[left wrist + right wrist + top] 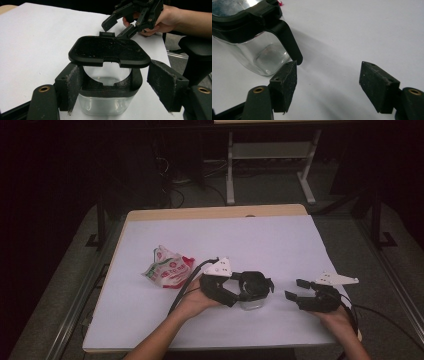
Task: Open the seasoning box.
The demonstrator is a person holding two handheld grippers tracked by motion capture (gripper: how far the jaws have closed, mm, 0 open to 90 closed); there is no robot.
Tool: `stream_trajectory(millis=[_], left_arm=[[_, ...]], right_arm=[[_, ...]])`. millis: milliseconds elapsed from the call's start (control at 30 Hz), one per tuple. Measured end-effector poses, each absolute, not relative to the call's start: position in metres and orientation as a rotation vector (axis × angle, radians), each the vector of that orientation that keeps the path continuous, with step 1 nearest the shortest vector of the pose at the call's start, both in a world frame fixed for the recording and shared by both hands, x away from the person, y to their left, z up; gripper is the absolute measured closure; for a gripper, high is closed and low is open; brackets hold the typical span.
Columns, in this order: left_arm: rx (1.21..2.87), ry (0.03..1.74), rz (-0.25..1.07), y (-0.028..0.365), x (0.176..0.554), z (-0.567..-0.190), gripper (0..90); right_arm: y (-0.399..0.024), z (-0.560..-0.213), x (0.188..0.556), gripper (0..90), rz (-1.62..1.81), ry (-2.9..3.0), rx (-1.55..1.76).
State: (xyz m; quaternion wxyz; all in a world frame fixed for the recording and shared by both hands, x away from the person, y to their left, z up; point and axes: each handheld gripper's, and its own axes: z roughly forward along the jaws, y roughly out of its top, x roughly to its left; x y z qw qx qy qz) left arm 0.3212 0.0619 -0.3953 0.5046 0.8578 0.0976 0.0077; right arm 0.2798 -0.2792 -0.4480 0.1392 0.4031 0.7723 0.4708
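Now left fingers [75,86] straddle the clear square glass jar [105,105], black hinged lid [108,51] up, not yet pinching; right fingers [285,82] spread, empty. Next: close on collar.

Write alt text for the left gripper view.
A clear glass jar with a black collar and raised hinged lid stands on a white table between the left gripper's open jaws. Beyond, a hand holds the right gripper.

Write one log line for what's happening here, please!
left gripper: around glass jar, lid open | right gripper: open, nothing held, beside jar | snack bag: untouched
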Motion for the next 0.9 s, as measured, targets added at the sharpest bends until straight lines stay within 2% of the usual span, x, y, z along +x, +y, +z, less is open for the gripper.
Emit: stream_trajectory(millis=[333,600,900], left_arm=[[2.059,0.163,-0.046,0.0615,0.3267,-0.3890,42.1],[2.064,0.124,-0.081,0.0612,0.3255,-0.3881,56.3],[2.079,0.135,-0.093,0.0607,0.3252,-0.3874,57.1]], right_arm=[[-0.2800,-0.4478,0.2794,30.0,1.371,2.223,1.170],[-0.2804,-0.4481,0.2797,30.0,1.372,2.224,1.171],[-0.2802,-0.4482,0.2797,30.0,1.374,2.226,1.170]])
